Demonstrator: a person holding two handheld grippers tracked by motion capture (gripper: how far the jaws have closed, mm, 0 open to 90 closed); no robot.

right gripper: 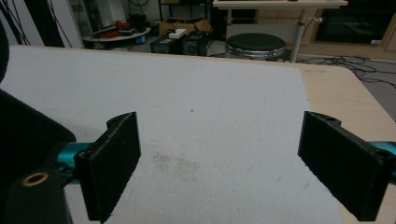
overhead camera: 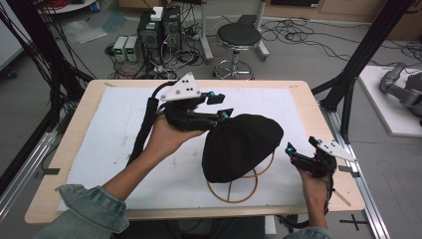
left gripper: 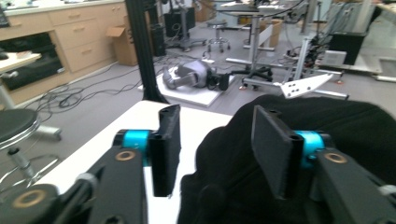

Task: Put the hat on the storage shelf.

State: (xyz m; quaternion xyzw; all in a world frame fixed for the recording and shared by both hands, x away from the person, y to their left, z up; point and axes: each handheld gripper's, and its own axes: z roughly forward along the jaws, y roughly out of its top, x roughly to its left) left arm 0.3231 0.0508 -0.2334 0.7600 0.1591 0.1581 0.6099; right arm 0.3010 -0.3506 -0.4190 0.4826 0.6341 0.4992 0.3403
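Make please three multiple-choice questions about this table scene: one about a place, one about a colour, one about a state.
1. Where does the hat rest?
A. on a wooden ring stand
B. on the stool
C. on the floor

2. What colour is the hat?
A. white
B. black
C. red

3. How is the right gripper?
A. shut on the hat
B. open, holding nothing
C. shut on the stand

Answers: 1 A, rings show under the hat; 2 B, its fabric is black; 3 B, its jaws stand wide apart over the bare white mat.
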